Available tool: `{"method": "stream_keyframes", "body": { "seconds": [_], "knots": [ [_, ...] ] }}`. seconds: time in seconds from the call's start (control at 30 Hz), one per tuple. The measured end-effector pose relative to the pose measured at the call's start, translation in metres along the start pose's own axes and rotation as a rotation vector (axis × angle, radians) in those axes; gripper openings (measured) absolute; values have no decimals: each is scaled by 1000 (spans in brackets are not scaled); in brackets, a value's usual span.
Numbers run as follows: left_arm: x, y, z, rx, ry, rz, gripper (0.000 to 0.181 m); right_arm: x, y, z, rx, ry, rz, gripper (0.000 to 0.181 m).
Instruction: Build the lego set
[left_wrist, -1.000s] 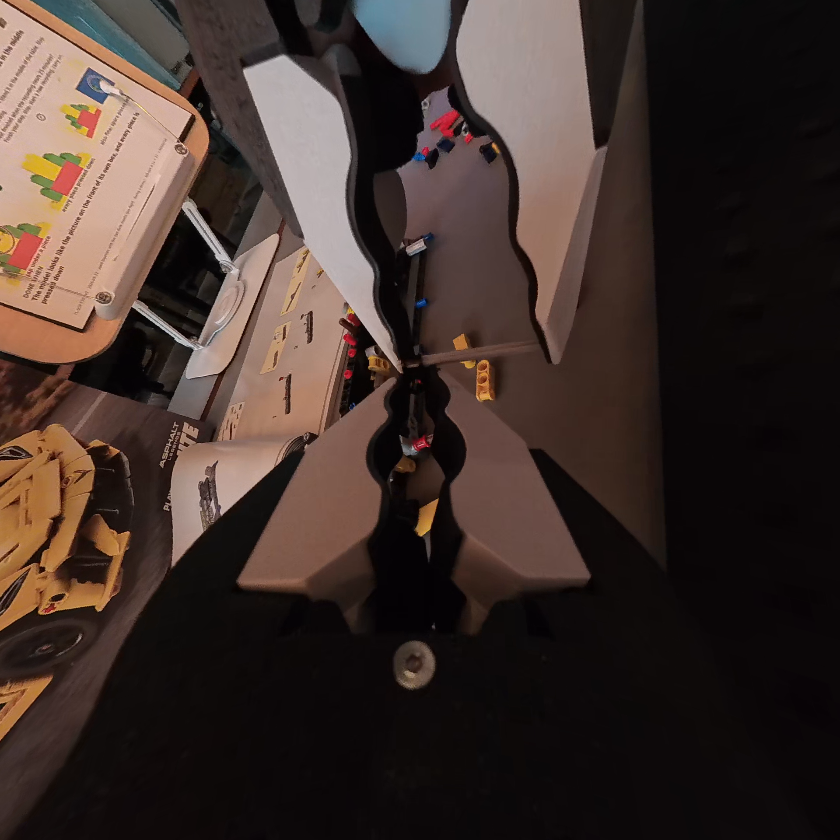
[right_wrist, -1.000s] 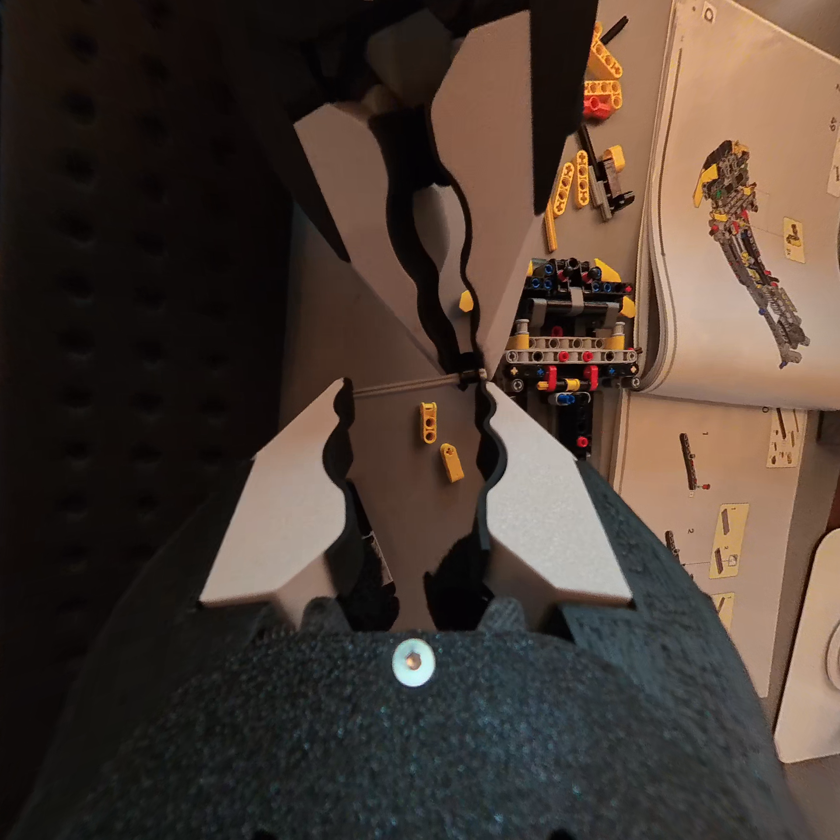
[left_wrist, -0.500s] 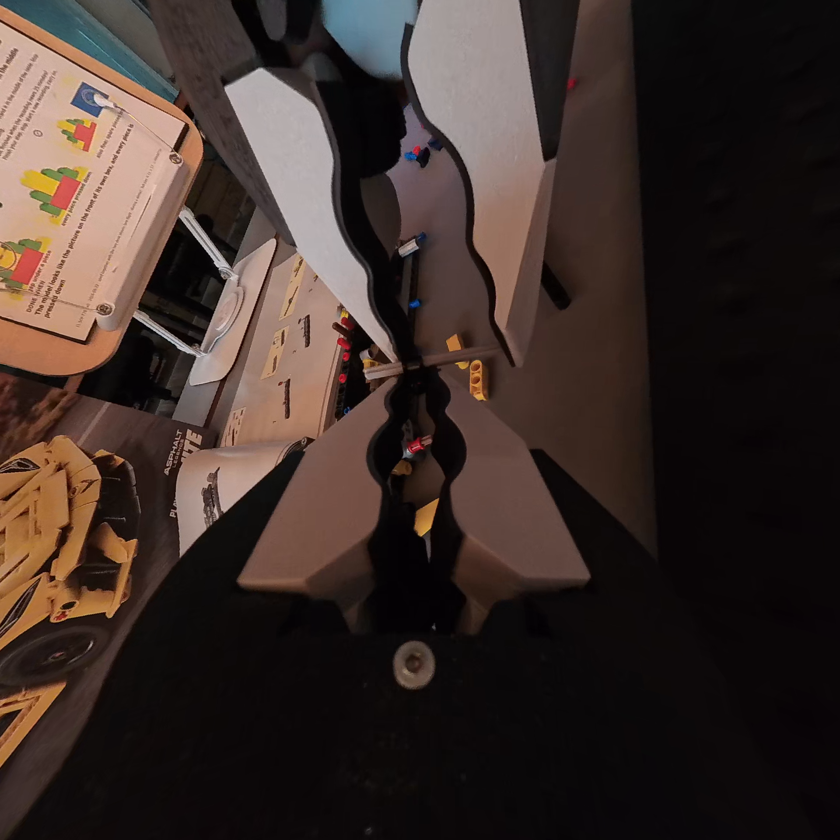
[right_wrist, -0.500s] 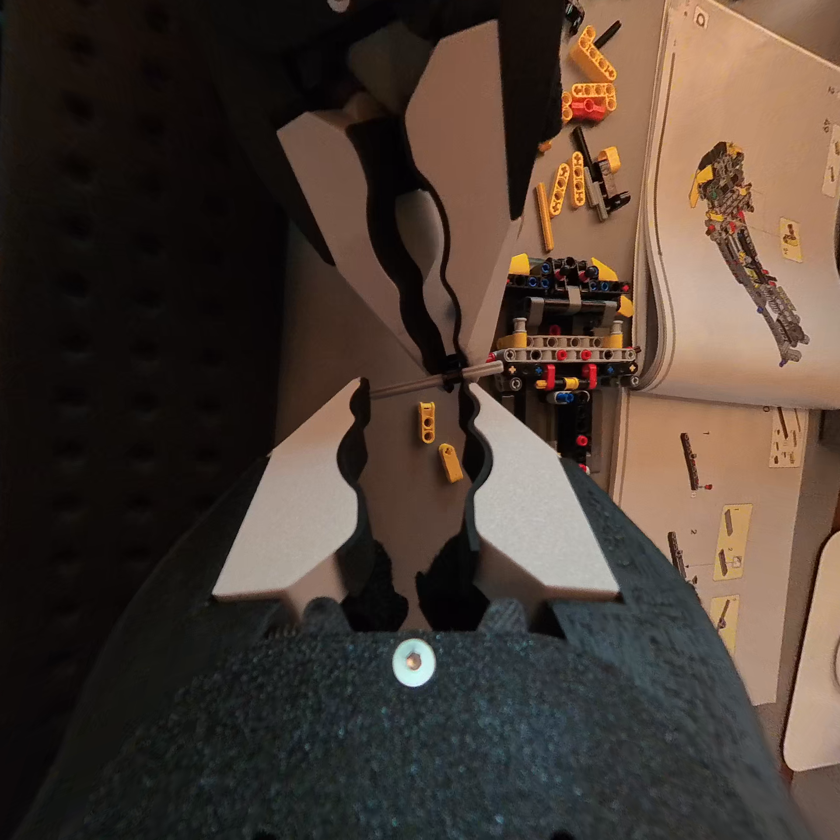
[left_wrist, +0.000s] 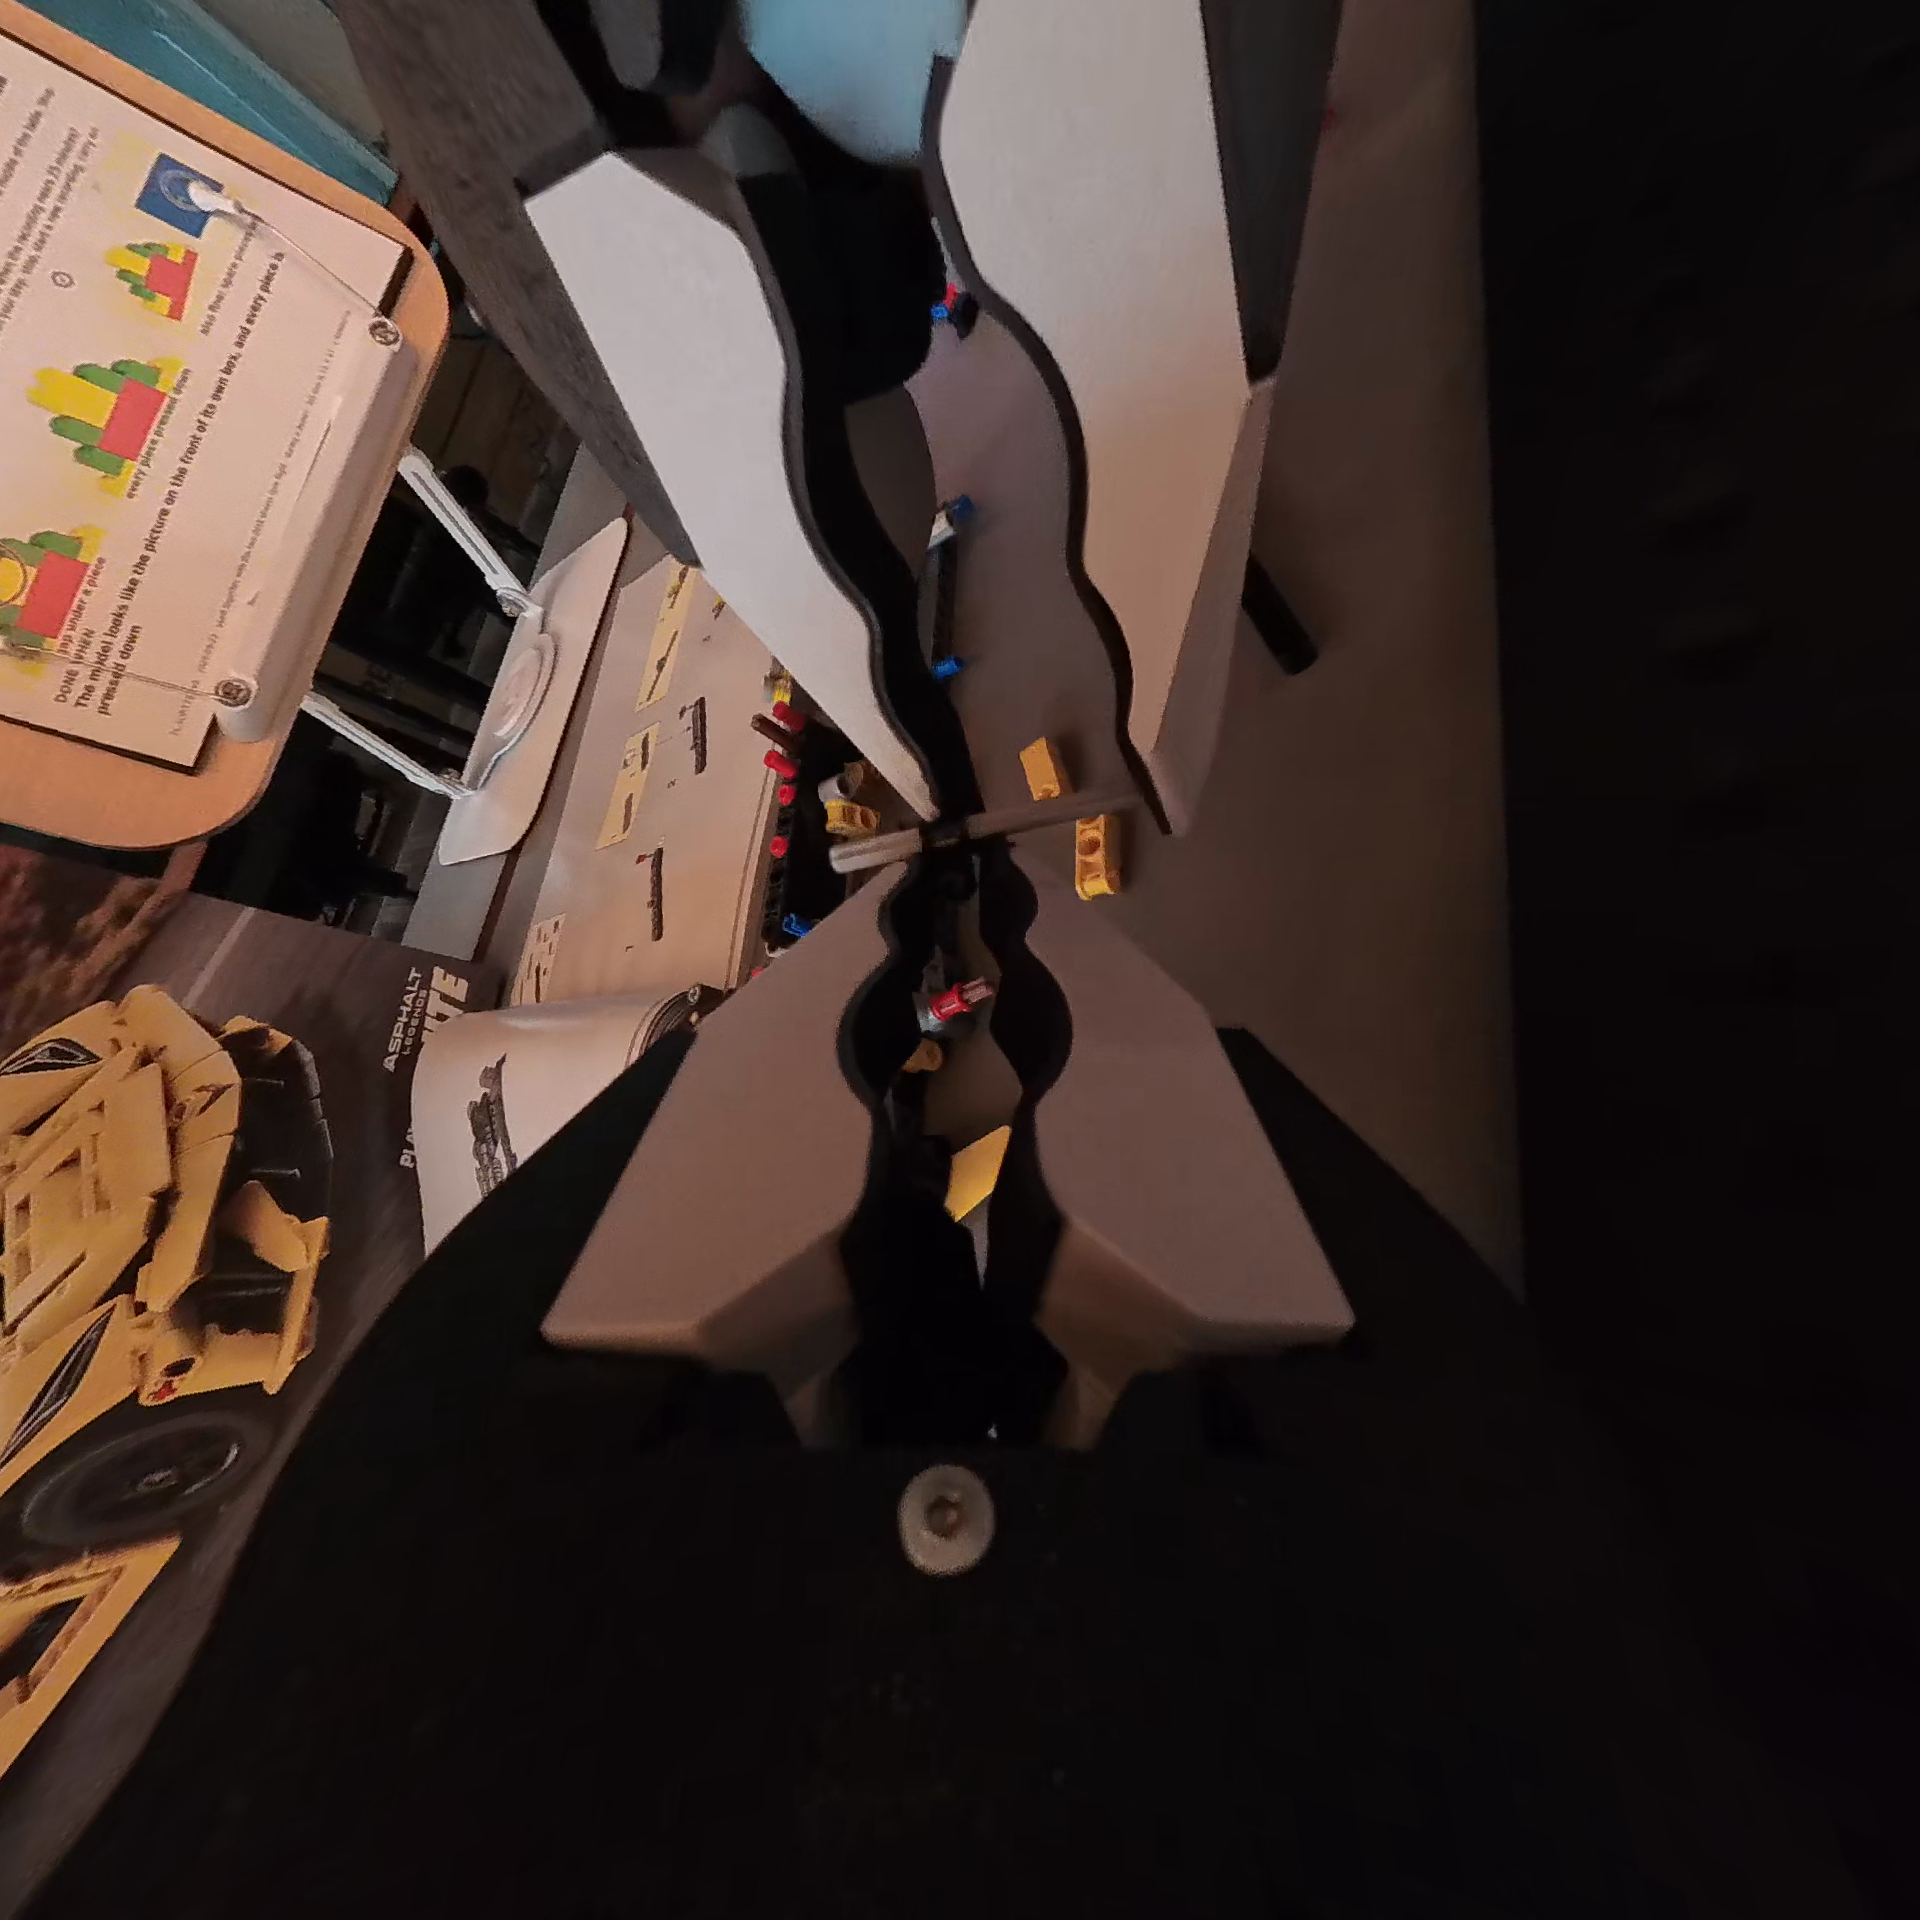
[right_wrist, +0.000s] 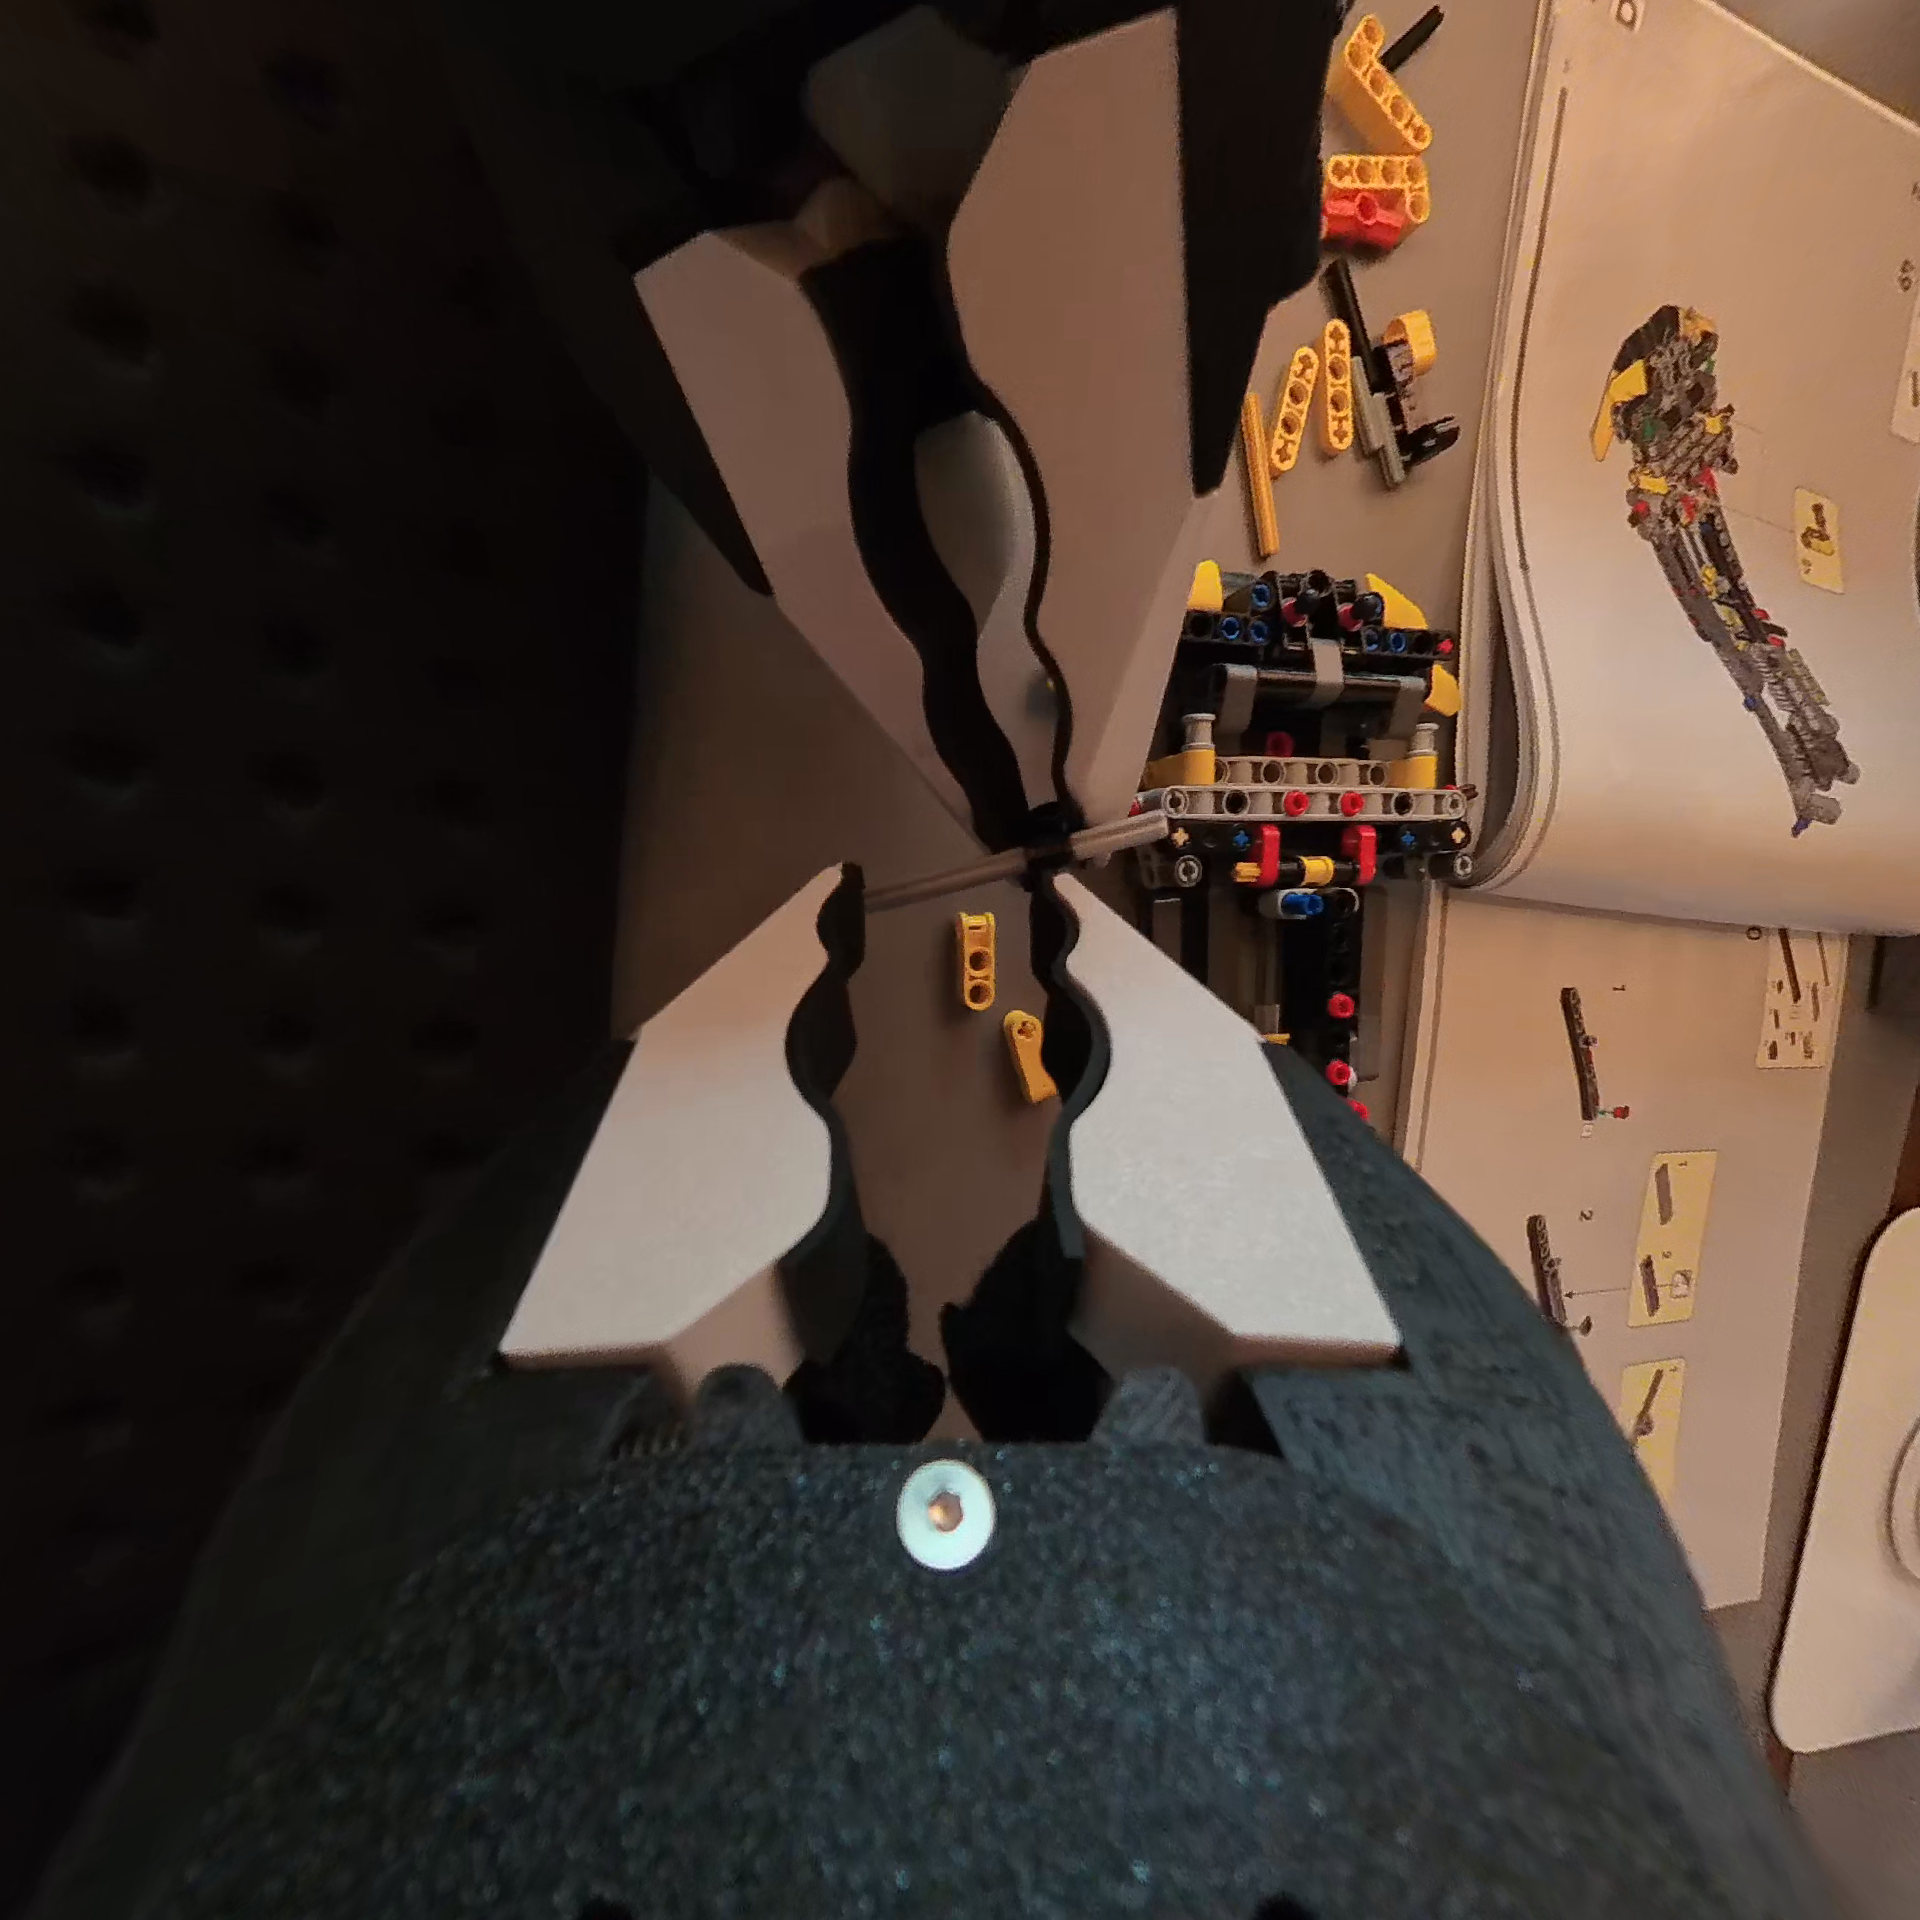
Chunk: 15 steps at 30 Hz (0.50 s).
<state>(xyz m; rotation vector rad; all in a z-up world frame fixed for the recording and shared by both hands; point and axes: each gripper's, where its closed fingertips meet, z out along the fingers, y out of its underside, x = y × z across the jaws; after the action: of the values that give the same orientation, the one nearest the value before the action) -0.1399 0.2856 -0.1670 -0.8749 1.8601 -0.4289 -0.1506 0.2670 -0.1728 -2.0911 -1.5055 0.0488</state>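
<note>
The left gripper (left_wrist: 954, 862) is pinching a thin grey axle (left_wrist: 1039, 819) crosswise at its fingertips, jaws nearly together. The right gripper (right_wrist: 951, 883) is standing partly spread, tips flanking the axle's (right_wrist: 940, 881) left half without clamping it. The part-built model (right_wrist: 1311, 769) is lying on the table (right_wrist: 914, 1101) just right of the axle, two yellow pieces (right_wrist: 977, 958) resting near.

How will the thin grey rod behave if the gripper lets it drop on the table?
The grey rod looks thin, straight and rigid, so it probably stays stiff. Being long and slim, it may roll on the smooth table. The left gripper pinches it only at the fingertips, so it could pivot or slip.
</note>
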Motion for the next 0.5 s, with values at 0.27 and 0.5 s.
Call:
{"method": "stream_keyframes", "body": {
  "seconds": [0.27, 0.5],
  "knots": [
    [-2, -2, 1, 5, -8, 6, 5, 2, -1, -2, 16, -21, 52, 34],
    [-7, -1, -1, 6, -25, -2, 4, 7, -3, -3, -10, 28, 10, 36]
  ]
}}
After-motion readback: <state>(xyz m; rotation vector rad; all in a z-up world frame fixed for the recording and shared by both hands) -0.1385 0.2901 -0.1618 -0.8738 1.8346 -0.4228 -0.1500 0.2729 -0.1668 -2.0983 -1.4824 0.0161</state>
